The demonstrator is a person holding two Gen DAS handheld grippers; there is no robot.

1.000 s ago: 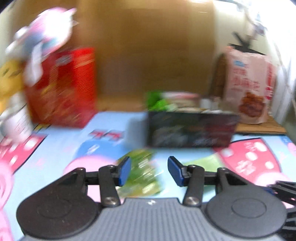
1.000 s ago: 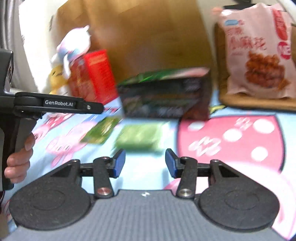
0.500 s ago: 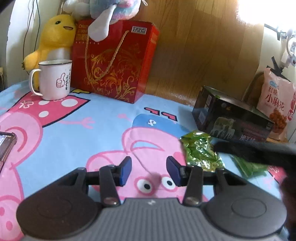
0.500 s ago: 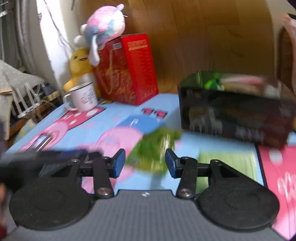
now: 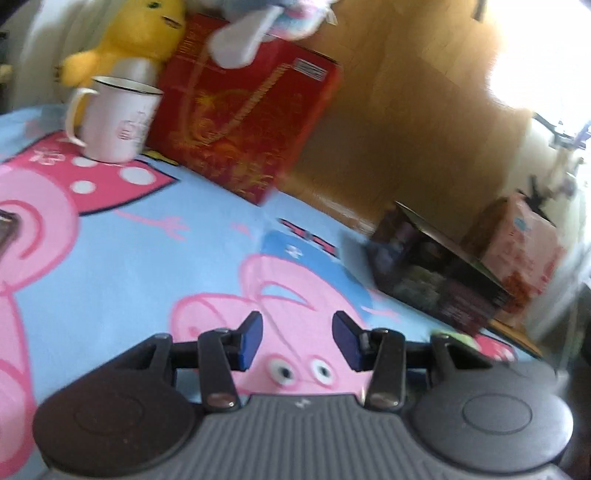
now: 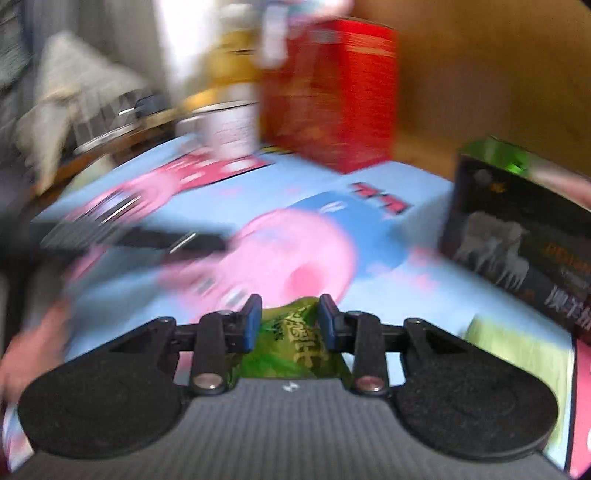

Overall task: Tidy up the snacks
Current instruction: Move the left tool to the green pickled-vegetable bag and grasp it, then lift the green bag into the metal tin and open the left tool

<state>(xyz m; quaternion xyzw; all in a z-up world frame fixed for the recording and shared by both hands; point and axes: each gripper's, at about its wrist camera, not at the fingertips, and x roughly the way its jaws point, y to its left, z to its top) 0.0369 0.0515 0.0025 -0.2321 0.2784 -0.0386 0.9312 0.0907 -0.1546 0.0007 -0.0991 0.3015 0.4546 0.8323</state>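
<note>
A green snack packet [image 6: 295, 343] lies on the blue cartoon-pig cloth [image 5: 110, 258]. My right gripper [image 6: 290, 321] is closing on it; the foil bunches up between the blue pads and touches both. A second, paler green packet [image 6: 517, 350] lies flat to its right. Behind that stands an open black box [image 6: 517, 236] with green packets inside, also in the left wrist view [image 5: 436, 273]. My left gripper [image 5: 297, 341] hovers open over the pink pig print with nothing between its fingers. A sliver of green packet [image 5: 454, 338] shows past its right finger.
A red gift box [image 5: 243, 122] stands at the back against a wooden panel, with a white mug [image 5: 114, 118] and a yellow plush [image 5: 129, 33] to its left. A pink snack bag [image 5: 517, 247] leans behind the black box. A dark phone [image 5: 7, 229] lies at the left edge.
Both grippers swung left across the cloth. The right one came down over the green packet and its jaws narrowed around it. The left one's view rolled and the green packets slid out of it.
</note>
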